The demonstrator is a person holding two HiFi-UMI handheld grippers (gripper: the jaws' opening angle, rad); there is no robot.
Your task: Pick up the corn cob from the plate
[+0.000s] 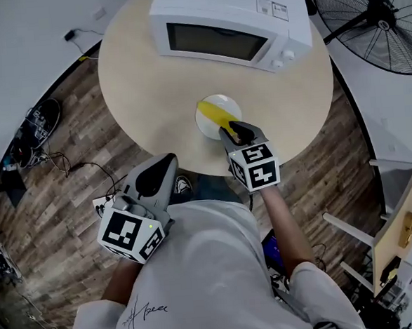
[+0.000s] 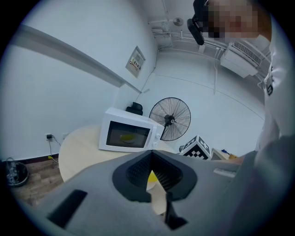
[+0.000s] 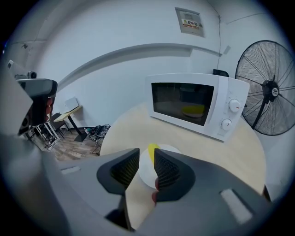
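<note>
**Head view first: the right tool is lined up on the cob, not yet on it**

Head view: the corn cob (image 1: 213, 115) lies on the white plate (image 1: 205, 130), running from about 10 o'clock to 4 o'clock. The plate sits on the round worktop (image 1: 145, 94), at 6 o'clock from the microwave (image 1: 228, 25). The right tool (image 1: 234, 131) has its tips over the plate's 5 o'clock rim, at the cob's near end. The left tool (image 1: 165, 163) hangs off the worktop's edge at 7 o'clock from the plate, well apart from it.

Left gripper view: the left tool (image 2: 154, 168) has its jaws parted with nothing between the pads. Only a sliver of yellow cob (image 2: 150, 175) and worktop shows through the gap. It has no part in this step and is best left out of the way.

Right gripper view: the right tool (image 3: 146, 168) has its jaws a little apart and empty. The cob (image 3: 152, 150) shows just beyond the gap, at 12 o'clock, leaning slightly right, with the plate (image 3: 171, 150) under it.

The gap looks narrow for the cob's thickness, so I would spread the jaws more before going lower. The tool should roll until its pads face the cob's long sides. It should then come down astride the near third, stop above the plate, and close gently, because a round cob can roll or squirt out.
</note>
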